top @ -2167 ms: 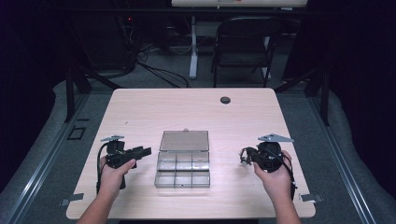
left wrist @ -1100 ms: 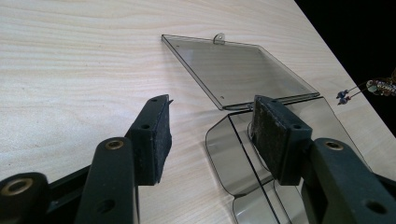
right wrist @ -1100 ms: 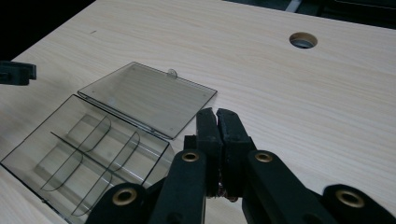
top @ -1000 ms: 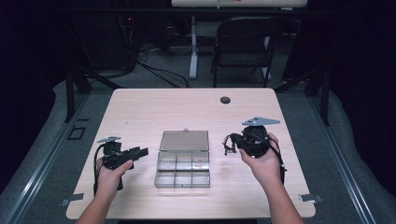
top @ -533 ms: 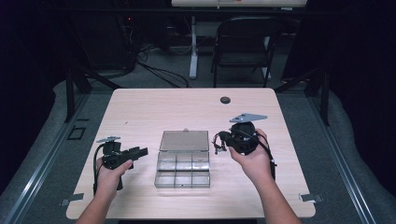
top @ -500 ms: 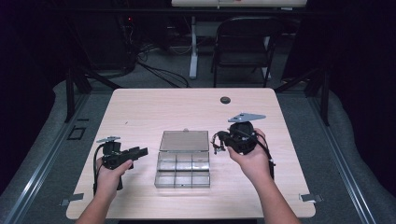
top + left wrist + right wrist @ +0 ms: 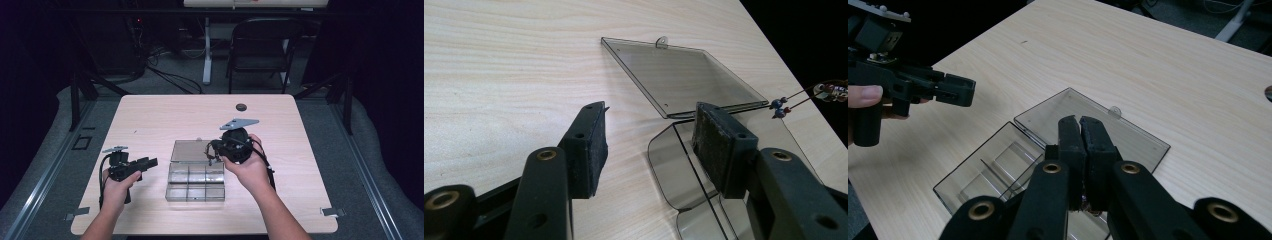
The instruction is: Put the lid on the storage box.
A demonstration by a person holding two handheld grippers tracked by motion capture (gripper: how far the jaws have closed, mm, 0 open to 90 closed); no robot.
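- Beaded cord: cut off by the left gripper view's right edge.
- Small dark object on the table: too small to identify.
- Clear compartment box: near end hidden behind the right gripper.

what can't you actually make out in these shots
- What the right gripper holds: in the right gripper view its shut fingers hide the grip; the left gripper view shows a beaded string running off the right edge.
- Near end of the clear box: cut off by the bottom edge and the left gripper in the left gripper view.
- Small dark round thing at the table's far side: too small to identify in the high view.
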